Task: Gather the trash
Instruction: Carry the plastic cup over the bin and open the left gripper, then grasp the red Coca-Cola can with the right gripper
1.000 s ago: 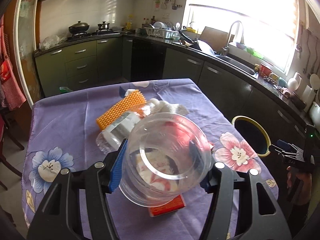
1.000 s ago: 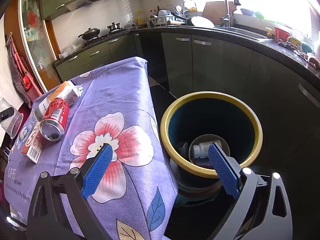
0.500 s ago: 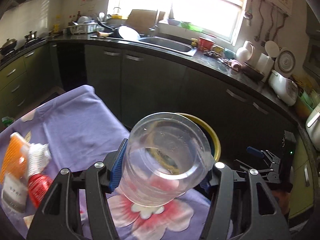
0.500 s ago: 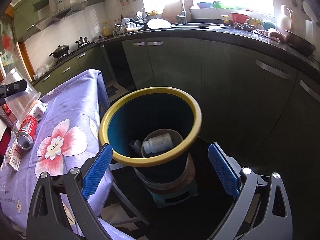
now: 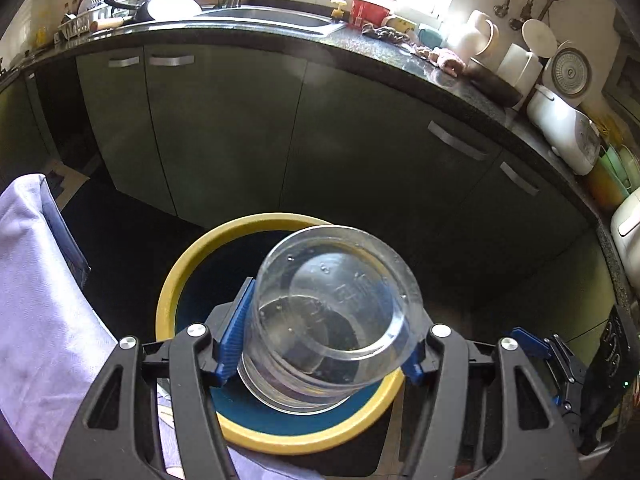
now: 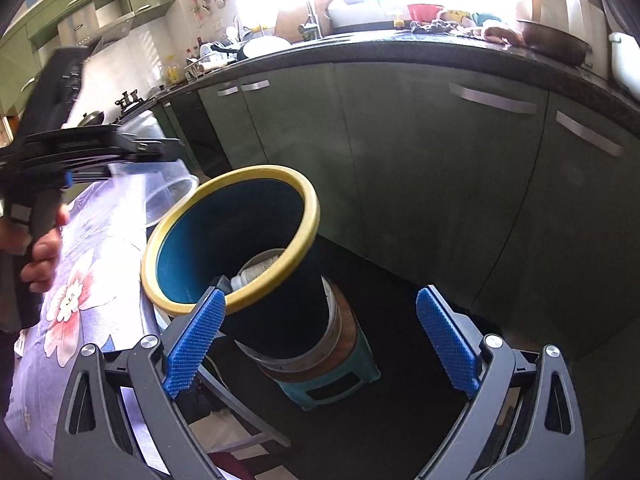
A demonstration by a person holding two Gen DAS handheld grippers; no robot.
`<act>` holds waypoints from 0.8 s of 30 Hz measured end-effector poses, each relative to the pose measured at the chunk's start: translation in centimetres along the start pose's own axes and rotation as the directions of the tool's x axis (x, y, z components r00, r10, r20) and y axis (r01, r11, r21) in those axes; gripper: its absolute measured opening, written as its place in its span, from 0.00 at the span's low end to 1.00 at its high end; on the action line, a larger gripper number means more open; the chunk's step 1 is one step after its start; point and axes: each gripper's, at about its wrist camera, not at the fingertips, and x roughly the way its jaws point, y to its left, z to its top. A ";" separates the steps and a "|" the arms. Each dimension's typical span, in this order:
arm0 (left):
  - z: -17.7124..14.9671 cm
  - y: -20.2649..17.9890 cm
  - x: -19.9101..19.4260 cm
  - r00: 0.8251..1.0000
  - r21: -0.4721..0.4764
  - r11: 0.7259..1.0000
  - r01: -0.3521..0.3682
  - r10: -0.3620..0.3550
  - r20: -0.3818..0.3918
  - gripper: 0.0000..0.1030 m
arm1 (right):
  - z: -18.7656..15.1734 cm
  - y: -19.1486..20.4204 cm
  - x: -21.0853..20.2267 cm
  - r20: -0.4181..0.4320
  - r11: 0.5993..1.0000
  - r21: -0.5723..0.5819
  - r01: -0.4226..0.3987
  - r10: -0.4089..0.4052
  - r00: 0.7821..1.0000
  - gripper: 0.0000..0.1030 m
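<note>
My left gripper (image 5: 320, 344) is shut on a clear plastic cup (image 5: 336, 312), its open mouth facing away from me. It holds the cup right above the opening of the yellow-rimmed blue bin (image 5: 188, 264). In the right wrist view the left gripper (image 6: 100, 148) and the cup (image 6: 168, 188) hang at the bin's (image 6: 240, 236) left rim. My right gripper (image 6: 320, 340) is open and empty, in front of the bin. A white bottle (image 6: 240, 280) lies inside the bin.
The bin stands on a round base on a teal stool (image 6: 332, 380) beside the table with the purple flowered cloth (image 6: 80, 280). Dark green cabinets (image 6: 400, 160) and the counter run behind. The cloth's edge (image 5: 40, 300) is at my left.
The left gripper has swung right with the cup, from over the table's trash to above the bin. The right gripper has moved right and turned, so the bin sits further left.
</note>
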 end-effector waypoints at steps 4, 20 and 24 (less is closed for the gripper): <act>0.5 0.7 2.0 0.999 -0.029 0.999 -0.029 0.029 -0.025 0.65 | -0.2 -0.2 0.0 0.001 1.000 0.007 0.005 -0.005 1.000 0.92; -6.0 3.2 -14.2 0.968 -0.121 0.992 -0.030 0.059 0.244 0.88 | 0.0 3.9 -0.4 -0.004 0.996 -0.072 -0.048 0.048 0.999 0.92; -10.2 5.0 -20.4 0.940 -0.160 0.984 -0.081 0.129 0.317 0.90 | 0.0 7.0 -0.5 -0.011 0.987 -0.131 -0.093 0.092 0.996 0.92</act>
